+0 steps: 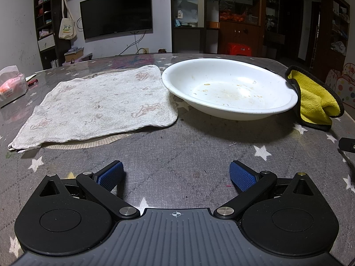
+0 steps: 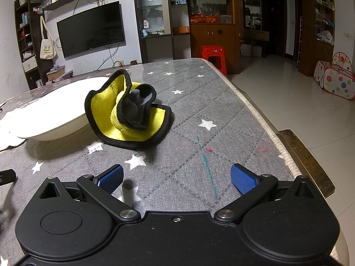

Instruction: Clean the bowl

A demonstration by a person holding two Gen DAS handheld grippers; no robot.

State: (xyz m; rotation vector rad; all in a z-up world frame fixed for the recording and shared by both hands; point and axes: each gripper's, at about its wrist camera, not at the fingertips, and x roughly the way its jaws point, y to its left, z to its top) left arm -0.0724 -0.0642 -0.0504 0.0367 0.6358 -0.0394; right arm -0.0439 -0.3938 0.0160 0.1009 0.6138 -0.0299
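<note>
Living room; table [image 1: 177,133] under a grey star-print cover. White bowl [image 1: 228,88], dried residue inside, rests beside a flat white towel [image 1: 95,106], presumably laid out as a drying spot. Yellow cloth [image 2: 124,115], crumpled against the bowl's rim, lies ready for wiping. Left gripper [image 1: 176,175]: fingers spread, empty, bowl ahead and slightly right. Right gripper [image 2: 176,177]: fingers spread, empty, cloth ahead-left, apart.

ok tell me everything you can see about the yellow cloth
The yellow cloth is a plush, microfibre-looking rag, bright yellow on one face and dark grey on the other, edged with black trim. It lies crumpled and partly folded, one flap standing up, on the grey star-patterned table cover. It sits right beside the white bowl, against or nearly against its rim. Neither claw touches it; the right claw is open, short of it.
</note>
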